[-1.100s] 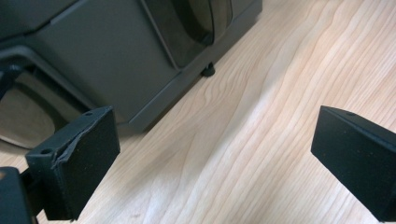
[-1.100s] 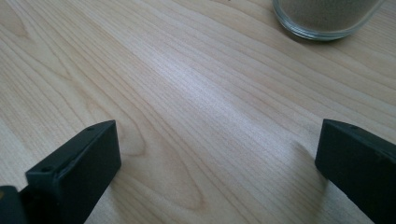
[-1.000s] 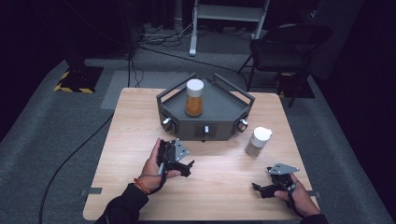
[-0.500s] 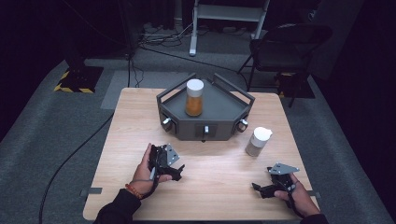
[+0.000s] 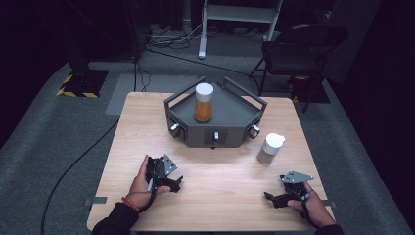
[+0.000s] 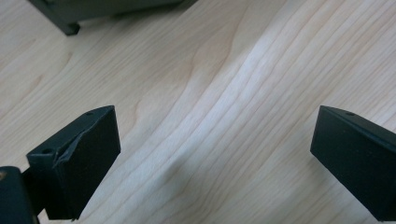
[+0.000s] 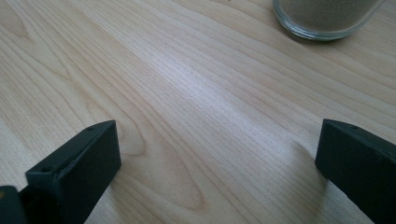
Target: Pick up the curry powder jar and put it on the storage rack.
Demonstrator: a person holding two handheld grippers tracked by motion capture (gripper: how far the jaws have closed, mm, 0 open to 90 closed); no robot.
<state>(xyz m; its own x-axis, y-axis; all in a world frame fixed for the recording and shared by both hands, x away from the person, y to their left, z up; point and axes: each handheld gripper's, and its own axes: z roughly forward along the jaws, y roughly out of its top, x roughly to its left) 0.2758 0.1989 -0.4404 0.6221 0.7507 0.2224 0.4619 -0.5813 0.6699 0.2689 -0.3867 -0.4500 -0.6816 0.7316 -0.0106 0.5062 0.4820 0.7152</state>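
While both tools rest low on the surface [image 5: 215,196], the left tool [image 5: 169,182] and right tool [image 5: 275,198] spread wide and empty, the small jar [image 5: 270,148] stands just right of the tray [image 5: 244,128] (another jar [image 5: 204,102] sits inside); approach it level, jaws straddling its middle.

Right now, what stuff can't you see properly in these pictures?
- Jar beside the tray: right gripper view's top edge cuts it off; just the glass base shows.
- Dark tray: left gripper view's top edge leaves one corner.
- Knobs on the tray's front: high view, too small to tell what they do.
- Orange jar: high view, too small to name its contents.
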